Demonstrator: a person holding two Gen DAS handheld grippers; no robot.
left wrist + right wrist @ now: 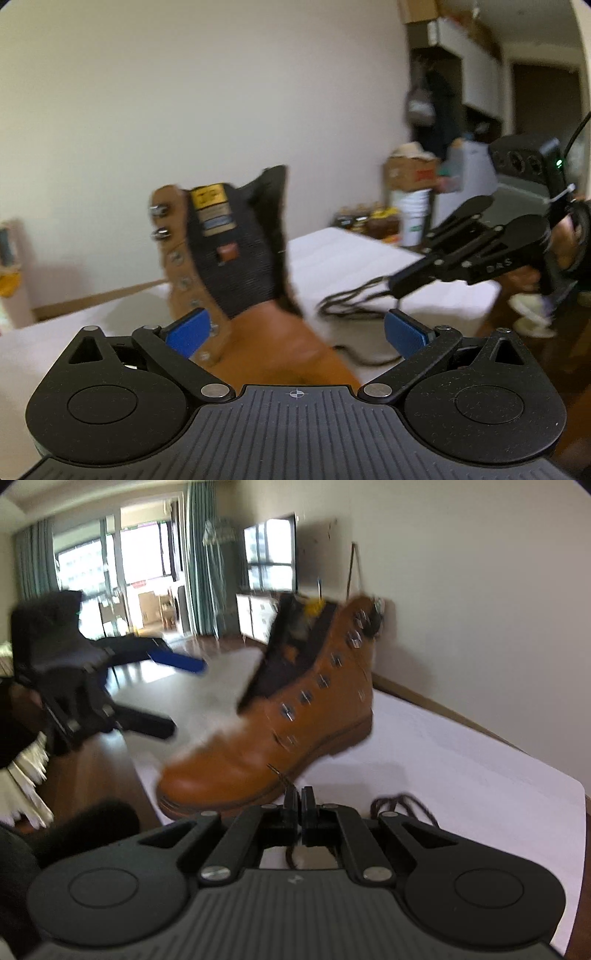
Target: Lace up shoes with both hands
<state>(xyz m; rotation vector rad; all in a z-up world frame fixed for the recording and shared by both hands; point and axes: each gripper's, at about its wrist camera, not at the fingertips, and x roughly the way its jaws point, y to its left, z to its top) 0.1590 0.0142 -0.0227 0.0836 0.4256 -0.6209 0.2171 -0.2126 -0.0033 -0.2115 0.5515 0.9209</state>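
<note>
One tan boot (280, 716), blurred, toe cut off by spread left gripper (295, 334); right gripper (300, 805) pinching one dark lace (400, 805).

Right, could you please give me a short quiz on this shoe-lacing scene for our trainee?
1. True or false: the left gripper has its jaws open.
2. What is the right gripper shut on? A) the dark lace B) a metal eyelet C) nothing
3. What does the brown boot rest on?
Key: 1 true; 2 A; 3 the white mat.
</note>
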